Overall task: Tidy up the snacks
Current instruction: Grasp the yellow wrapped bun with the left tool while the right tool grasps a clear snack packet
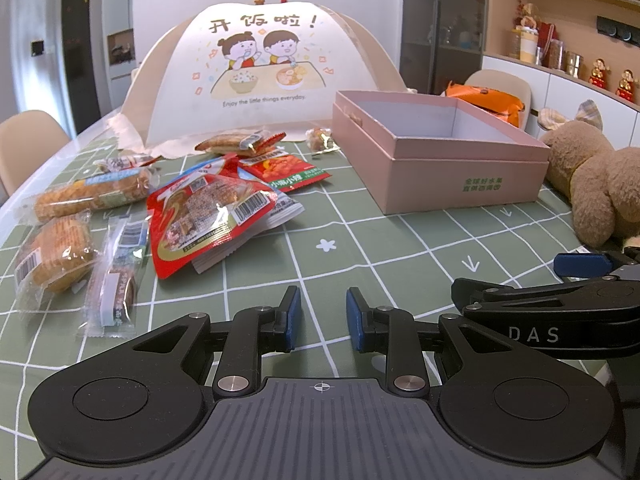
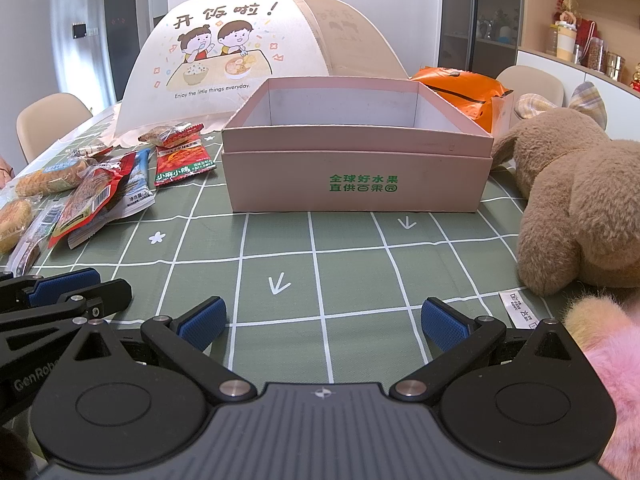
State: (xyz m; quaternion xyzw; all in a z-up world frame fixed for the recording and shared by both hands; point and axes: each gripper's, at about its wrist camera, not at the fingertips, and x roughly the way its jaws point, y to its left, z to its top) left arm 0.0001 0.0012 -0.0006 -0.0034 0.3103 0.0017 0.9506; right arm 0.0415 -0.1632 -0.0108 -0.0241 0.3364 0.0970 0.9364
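Snacks sit in a loose pile at 9–10 o'clock on the green grid tablecloth (image 1: 400,240). Going L to R in the left wrist view: two clear-wrapped bread rolls, one long (image 1: 90,192), one rounder (image 1: 54,254), just beside each other; a slim clear-wrapped bar (image 1: 116,276) touching the rounder roll's R side; then a red foil packet w/ barcode (image 1: 204,216) lying on top of a white-edged packet (image 1: 256,236). Behind those, toward 11 o'clock, a red-and-green spicy snack packet (image 1: 288,174), a small orange-ended cracker pack (image 1: 240,142) and a tiny wrapped candy (image 1: 320,138) near the food cover (image 1: 256,72) (cartoon kids printed on it).

Left gripper (image 1: 323,318) hovers low over the cloth at 6 o'clock, blue pads a modest gap apart, nothing between them.

Pink box (image 2: 356,176), lid off, at 12 o'clock in the right wrist view, well apart from the snack pile; as far as its inside shows, nothing in it. Orange bag (image 2: 460,88) behind it at 1 o'clock.

Right gripper (image 2: 323,326) also low over the cloth, fingers spread wide, holding nothing. Brown plush toy (image 2: 580,208) lies at 3 o'clock, just beside the box's R corner; pink fuzzy plush (image 2: 612,364) at 4 o'clock next to the right finger.
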